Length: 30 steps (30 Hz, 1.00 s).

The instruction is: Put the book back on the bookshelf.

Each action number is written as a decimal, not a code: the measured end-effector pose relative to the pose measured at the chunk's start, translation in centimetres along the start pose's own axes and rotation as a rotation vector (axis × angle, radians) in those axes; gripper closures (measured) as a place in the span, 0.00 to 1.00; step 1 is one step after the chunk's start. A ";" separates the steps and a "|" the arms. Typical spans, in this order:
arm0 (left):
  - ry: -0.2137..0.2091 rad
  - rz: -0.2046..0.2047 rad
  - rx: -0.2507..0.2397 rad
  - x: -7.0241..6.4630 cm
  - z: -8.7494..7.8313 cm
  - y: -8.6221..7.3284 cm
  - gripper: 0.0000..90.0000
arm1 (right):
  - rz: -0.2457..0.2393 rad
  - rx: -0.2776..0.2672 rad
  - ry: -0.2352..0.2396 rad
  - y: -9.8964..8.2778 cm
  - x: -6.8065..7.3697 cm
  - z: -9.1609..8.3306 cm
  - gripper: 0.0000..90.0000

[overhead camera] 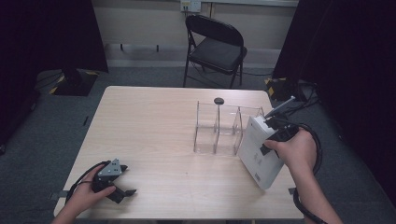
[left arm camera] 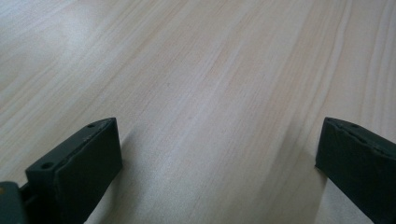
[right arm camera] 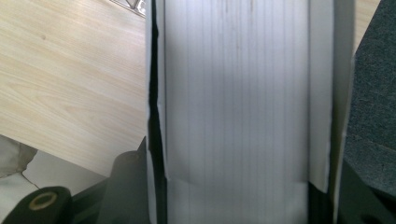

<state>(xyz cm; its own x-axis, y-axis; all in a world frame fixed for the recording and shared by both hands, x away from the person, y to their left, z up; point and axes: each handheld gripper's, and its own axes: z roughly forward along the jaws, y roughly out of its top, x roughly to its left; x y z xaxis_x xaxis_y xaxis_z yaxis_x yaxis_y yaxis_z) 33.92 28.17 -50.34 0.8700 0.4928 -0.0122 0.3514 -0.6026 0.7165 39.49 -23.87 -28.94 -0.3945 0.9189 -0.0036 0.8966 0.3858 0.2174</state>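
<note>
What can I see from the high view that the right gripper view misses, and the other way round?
The high view alone takes in the clear plastic divided organizer with a small dark round thing at its back edge, the black folding chair, and the left claw resting open near the table's front.

The right gripper view alone gives the close-up: the box's narrow edge with its dark seam, squeezed between the jaws of the right claw.

Both show the white rectangular cardboard box held in that claw, and the pale wooden table.
</note>
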 end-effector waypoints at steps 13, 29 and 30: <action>0.000 0.000 0.000 0.0 0.0 0.0 0.00 | 0.026 0.012 -0.024 0.8 0.0 0.5 0.58; 0.000 0.000 0.000 0.0 0.0 0.0 0.00 | 0.068 0.003 -0.041 1.6 -0.6 0.4 0.58; 0.000 0.000 0.000 0.0 0.0 0.0 0.00 | 0.071 0.002 -0.044 1.6 -0.7 0.3 0.58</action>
<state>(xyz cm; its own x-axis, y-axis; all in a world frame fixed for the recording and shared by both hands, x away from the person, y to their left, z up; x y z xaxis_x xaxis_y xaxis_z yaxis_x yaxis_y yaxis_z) 33.92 28.17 -50.34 0.8700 0.4929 -0.0124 0.3515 -0.6025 0.7166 41.30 -23.82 -28.91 -0.3210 0.9466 -0.0308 0.9224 0.3198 0.2166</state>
